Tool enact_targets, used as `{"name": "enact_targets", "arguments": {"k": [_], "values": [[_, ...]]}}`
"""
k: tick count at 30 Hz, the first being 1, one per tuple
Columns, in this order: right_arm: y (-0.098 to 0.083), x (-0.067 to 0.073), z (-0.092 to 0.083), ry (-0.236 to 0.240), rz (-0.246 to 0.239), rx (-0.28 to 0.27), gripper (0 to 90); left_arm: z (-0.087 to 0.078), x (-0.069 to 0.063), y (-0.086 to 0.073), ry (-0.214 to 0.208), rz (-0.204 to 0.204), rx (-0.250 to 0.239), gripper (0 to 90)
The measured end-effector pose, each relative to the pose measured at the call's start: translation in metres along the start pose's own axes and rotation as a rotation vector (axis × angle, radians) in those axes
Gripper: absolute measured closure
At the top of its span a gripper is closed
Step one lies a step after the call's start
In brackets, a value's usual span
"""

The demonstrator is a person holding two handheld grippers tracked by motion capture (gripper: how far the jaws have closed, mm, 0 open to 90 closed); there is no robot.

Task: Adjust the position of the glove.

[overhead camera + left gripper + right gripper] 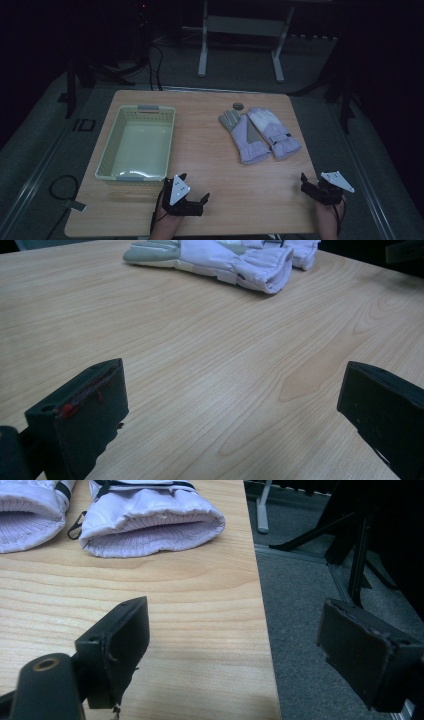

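Both grippers rest near the counter's (215,150) front edge with jaws spread wide and nothing between them: the left gripper (192,187) just in front of the basket's (106,156) near right corner, the right gripper (312,187) at the front right corner, partly over the edge. In the right gripper view one jaw hangs over the counter and the other over the grey floor (305,630). Two pale lilac gloves (260,134) lie side by side in the back right part of the counter, cuffs toward the person, well apart from both grippers. The left gripper view cuts off the gloves' fingers at its top edge. A small dark round thing (238,105) sits near the back edge, just behind the gloves, too dim to identify. The basket stands in the left half, empty.
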State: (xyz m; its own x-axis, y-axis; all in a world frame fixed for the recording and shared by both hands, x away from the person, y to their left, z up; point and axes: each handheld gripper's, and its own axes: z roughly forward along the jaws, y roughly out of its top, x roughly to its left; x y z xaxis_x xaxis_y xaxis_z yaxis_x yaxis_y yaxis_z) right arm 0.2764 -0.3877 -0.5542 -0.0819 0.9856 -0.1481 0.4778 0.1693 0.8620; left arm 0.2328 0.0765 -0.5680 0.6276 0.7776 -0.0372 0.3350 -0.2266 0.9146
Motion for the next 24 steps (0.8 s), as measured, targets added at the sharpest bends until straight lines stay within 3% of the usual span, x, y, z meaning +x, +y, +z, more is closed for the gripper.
{"name": "enact_targets", "arguments": {"k": [7,17,21,24], "values": [[0.0,0.001,0.0,0.005,-0.011,0.01,13.5,-0.001,0.0,-0.001,0.013,-0.012,-0.014,0.0],[0.008,-0.005,-0.005,0.096,0.082,0.041,12.9,-0.001,0.001,0.0,0.008,-0.015,-0.018,0.0],[0.019,-0.002,-0.006,0.142,0.066,0.072,12.5,-0.002,0.001,-0.001,0.011,-0.018,-0.023,0.0],[0.025,-0.001,-0.007,0.137,0.043,0.074,12.0,-0.002,0.001,-0.001,0.009,-0.018,-0.024,0.0]]}}
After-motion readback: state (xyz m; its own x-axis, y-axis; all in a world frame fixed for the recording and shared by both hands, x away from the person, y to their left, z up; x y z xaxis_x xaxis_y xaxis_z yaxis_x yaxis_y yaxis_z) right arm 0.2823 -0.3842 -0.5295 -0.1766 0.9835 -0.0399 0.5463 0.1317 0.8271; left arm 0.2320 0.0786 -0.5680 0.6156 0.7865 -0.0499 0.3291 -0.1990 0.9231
